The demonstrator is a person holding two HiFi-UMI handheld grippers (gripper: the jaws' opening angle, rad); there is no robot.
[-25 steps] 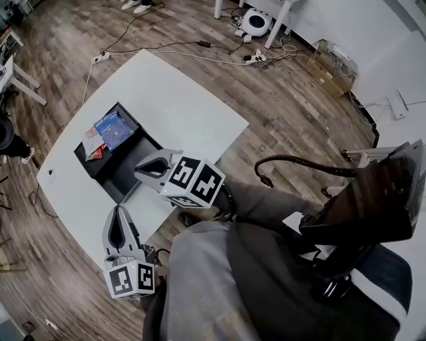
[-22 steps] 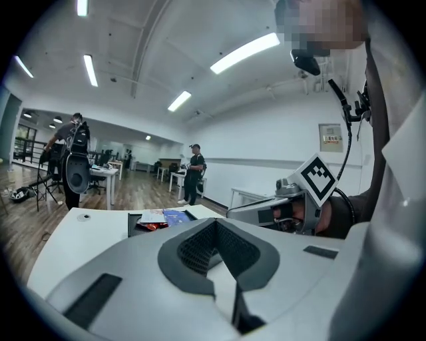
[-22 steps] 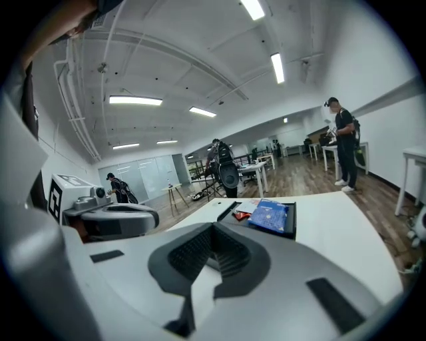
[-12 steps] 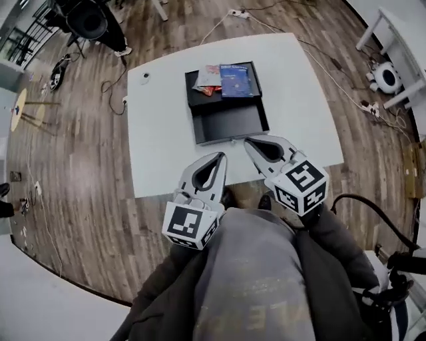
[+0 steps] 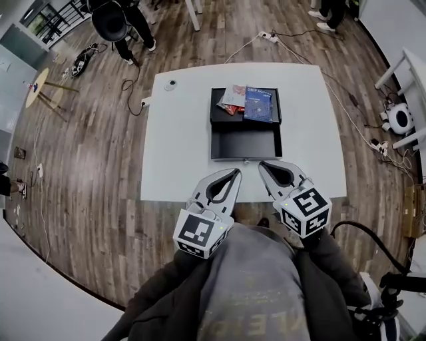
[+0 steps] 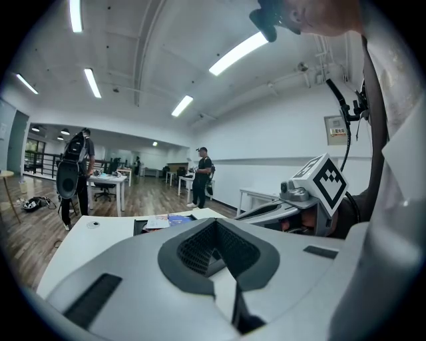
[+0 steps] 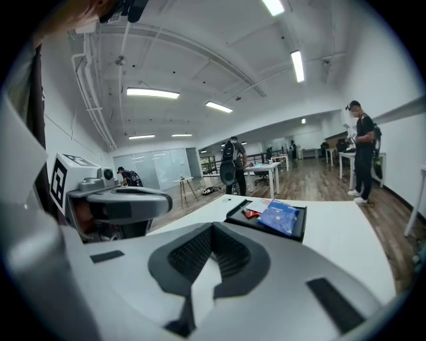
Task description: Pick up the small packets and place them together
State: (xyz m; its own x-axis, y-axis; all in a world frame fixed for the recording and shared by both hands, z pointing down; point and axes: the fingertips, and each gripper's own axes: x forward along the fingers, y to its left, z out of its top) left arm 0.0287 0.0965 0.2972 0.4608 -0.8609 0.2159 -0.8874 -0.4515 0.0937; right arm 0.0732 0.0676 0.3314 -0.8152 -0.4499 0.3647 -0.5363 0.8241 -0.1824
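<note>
Head view, stock of surface and room. White table (image 5: 174, 154), square, stood on a wood-plank floor (image 5: 86, 166). Black tray (image 5: 245, 158) lay near the table's middle. Its 12 o'clock compartment held the small packets: a blue packet (image 5: 259, 104) with a red-and-white packet (image 5: 232, 100) just beside it at 9 o'clock. A small round object (image 5: 171, 84) sat on the tabletop at the tray's 10 o'clock. Left gripper (image 5: 235, 172) and right gripper (image 5: 262, 164) hung over the table's 6 o'clock edge, well apart from the packets. Each had its fingers pressed together on nothing. A power strip (image 5: 269, 35) and cables lay on the floor at 12 o'clock. An office chair (image 5: 110, 20) stood at 11 o'clock.
</note>
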